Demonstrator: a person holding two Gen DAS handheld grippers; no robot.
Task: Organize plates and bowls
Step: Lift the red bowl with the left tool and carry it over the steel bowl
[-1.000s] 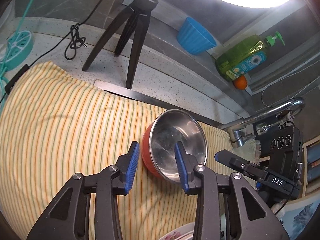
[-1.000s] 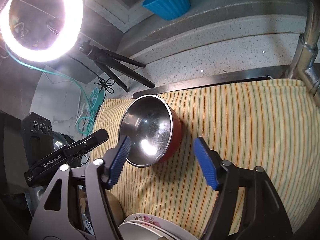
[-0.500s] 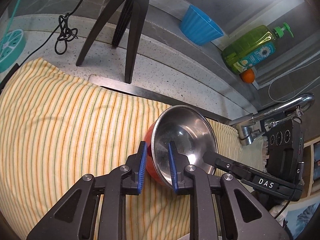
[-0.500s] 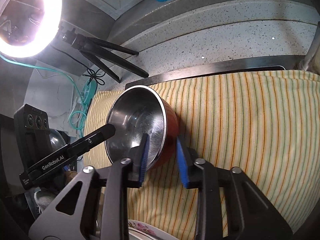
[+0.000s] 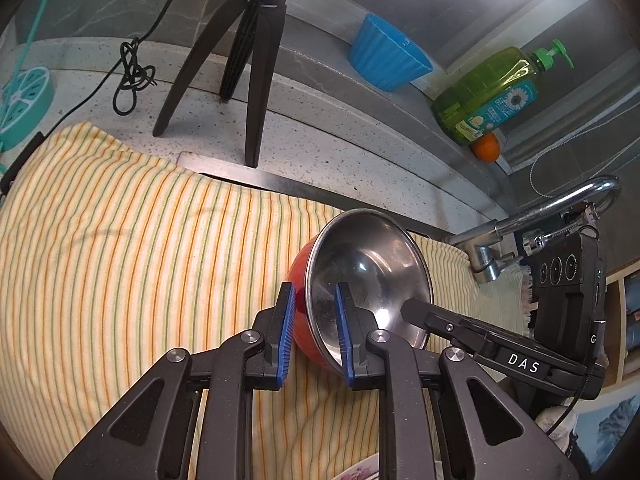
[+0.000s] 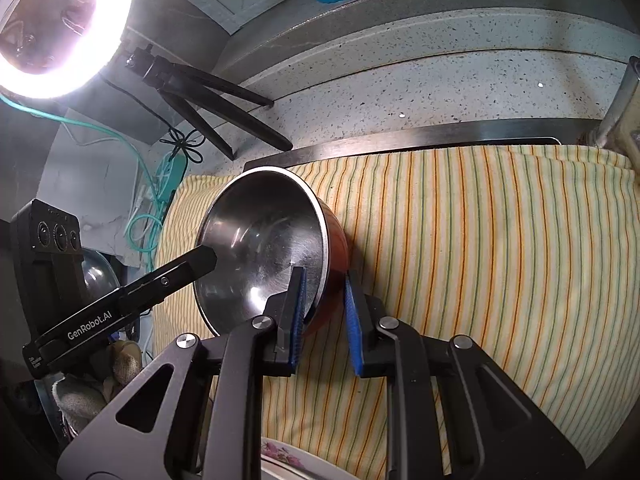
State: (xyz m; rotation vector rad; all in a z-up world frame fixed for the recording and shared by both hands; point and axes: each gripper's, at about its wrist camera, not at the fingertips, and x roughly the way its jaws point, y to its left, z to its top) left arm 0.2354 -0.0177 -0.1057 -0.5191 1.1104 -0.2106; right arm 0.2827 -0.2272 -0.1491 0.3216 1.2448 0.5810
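Observation:
A steel bowl with a red outside [image 5: 368, 268] is tilted on its side over the yellow striped cloth [image 5: 120, 264]. My left gripper [image 5: 314, 300] is shut on its rim, one finger inside and one on the red outside. My right gripper [image 6: 324, 284] is shut on the opposite rim of the same bowl [image 6: 264, 248] in the same way. A floral plate rim [image 6: 288, 458] shows at the bottom edge below the right gripper, and also in the left wrist view [image 5: 360, 470].
A black tripod [image 5: 248, 60] stands on the speckled counter behind the cloth. A blue ribbed bowl [image 5: 384, 58], a green soap bottle [image 5: 488, 96] and an orange [image 5: 486, 146] sit on the back ledge. A chrome faucet [image 5: 536, 216] is at right. A ring light [image 6: 56, 20] glares.
Both grippers closed from wide open onto the bowl's rim on opposite sides and moved in closer. The bowl now sits tilted between them.

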